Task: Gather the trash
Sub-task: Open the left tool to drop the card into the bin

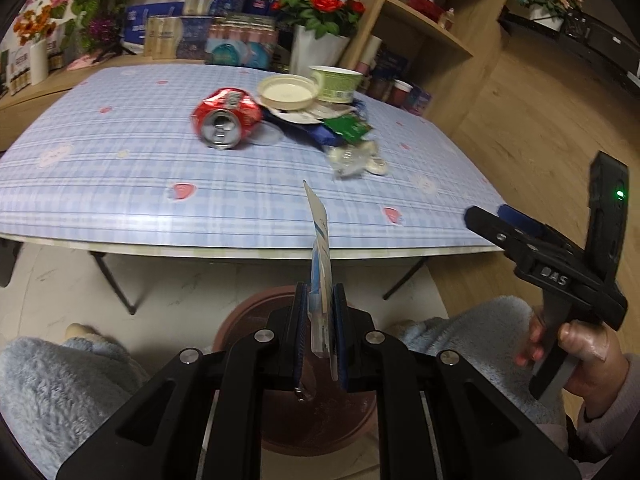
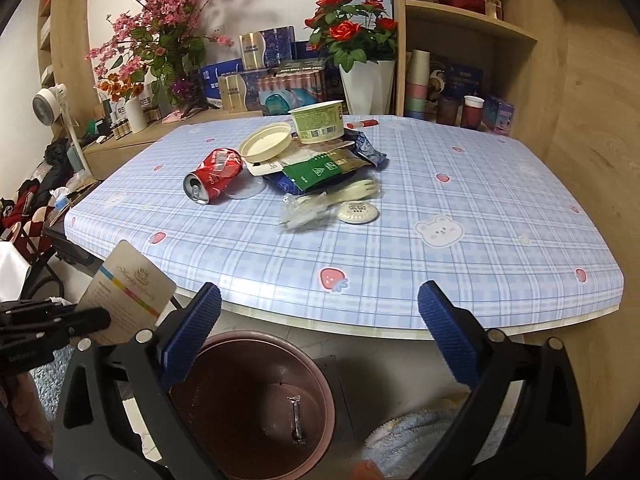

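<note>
My left gripper (image 1: 320,320) is shut on a flat paper card (image 1: 320,248), held edge-on above a brown bin (image 1: 256,312) on the floor in front of the table. The card (image 2: 128,296) also shows at the lower left of the right wrist view. My right gripper (image 2: 320,312) is open and empty above the bin (image 2: 256,400), which holds one small wrapper (image 2: 297,420). On the table lie a crushed red can (image 2: 214,174), a cream lid (image 2: 266,142), a green paper cup (image 2: 318,122), green and blue wrappers (image 2: 320,170), a clear plastic fork wrapper (image 2: 312,208) and a small round white lid (image 2: 358,213).
The table (image 2: 440,280) has a blue plaid cloth and folding legs. Flower pots (image 2: 366,76), boxes and bottles stand behind it. Wooden shelves (image 2: 460,40) rise at the right. A fan (image 2: 50,104) and clutter sit at the left. My fleece-covered knees (image 1: 60,392) flank the bin.
</note>
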The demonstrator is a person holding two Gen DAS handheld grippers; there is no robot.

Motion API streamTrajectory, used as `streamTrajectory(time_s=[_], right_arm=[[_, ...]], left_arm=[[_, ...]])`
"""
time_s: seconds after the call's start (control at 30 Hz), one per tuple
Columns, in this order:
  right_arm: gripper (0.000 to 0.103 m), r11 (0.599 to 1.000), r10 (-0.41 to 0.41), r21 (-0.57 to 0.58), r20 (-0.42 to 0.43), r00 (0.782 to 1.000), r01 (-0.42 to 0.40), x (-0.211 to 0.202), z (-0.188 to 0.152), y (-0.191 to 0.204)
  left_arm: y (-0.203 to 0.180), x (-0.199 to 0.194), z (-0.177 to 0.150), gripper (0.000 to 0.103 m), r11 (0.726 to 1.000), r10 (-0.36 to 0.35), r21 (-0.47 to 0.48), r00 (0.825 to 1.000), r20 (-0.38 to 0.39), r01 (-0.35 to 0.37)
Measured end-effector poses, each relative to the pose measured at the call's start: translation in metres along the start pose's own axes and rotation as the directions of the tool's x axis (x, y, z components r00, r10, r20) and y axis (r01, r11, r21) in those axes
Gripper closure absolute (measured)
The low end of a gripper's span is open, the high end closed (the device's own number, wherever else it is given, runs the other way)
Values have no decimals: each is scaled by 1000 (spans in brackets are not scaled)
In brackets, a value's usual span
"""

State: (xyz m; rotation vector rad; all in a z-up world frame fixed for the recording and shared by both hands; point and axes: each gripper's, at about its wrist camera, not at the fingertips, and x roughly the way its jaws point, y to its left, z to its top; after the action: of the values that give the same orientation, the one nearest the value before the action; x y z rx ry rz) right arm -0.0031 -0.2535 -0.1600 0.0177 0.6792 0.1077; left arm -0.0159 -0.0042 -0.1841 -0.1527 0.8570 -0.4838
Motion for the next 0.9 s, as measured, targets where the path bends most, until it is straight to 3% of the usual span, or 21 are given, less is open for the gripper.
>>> streamTrajectory(time_s=[0.07, 0.1, 0.13, 0.2, 0.33, 0.43, 0.67, 0.9], right_arm=[[6, 1000, -3, 7, 1, 1000, 3, 0, 0, -2], [6, 1000, -4, 8, 2, 1000, 4, 0, 0, -3], [6, 1000, -5, 9, 2, 1000, 5, 0, 0, -4], [6, 1000, -7, 9, 2, 1000, 7, 0, 0, -5], [6, 1000, -16, 4, -3, 1000, 16, 3, 1, -7], [6, 1000, -16, -12, -3, 1000, 16, 5, 5, -6], [6, 999, 11, -51, -5, 1000, -11, 12, 21, -1], [6, 999, 0, -42, 17, 1000, 1, 16, 35, -12]], left_arm=[[-5, 2, 0, 89, 999, -38, 14, 999, 0, 38], [-8, 3, 1, 82, 998, -56, 22, 998, 8, 56], [-9, 2, 2, 64, 998, -64, 29, 998, 17, 63], [-9, -3, 5, 42, 999, -42, 28, 998, 57, 40], [7, -15, 18, 18, 999, 51, -23, 991, 120, -49], [30, -25, 31, 9, 987, 148, -88, 974, 170, -134], [72, -45, 64, 6, 944, 327, -127, 917, 229, -305], [83, -62, 84, 6, 913, 407, -108, 867, 287, -393]])
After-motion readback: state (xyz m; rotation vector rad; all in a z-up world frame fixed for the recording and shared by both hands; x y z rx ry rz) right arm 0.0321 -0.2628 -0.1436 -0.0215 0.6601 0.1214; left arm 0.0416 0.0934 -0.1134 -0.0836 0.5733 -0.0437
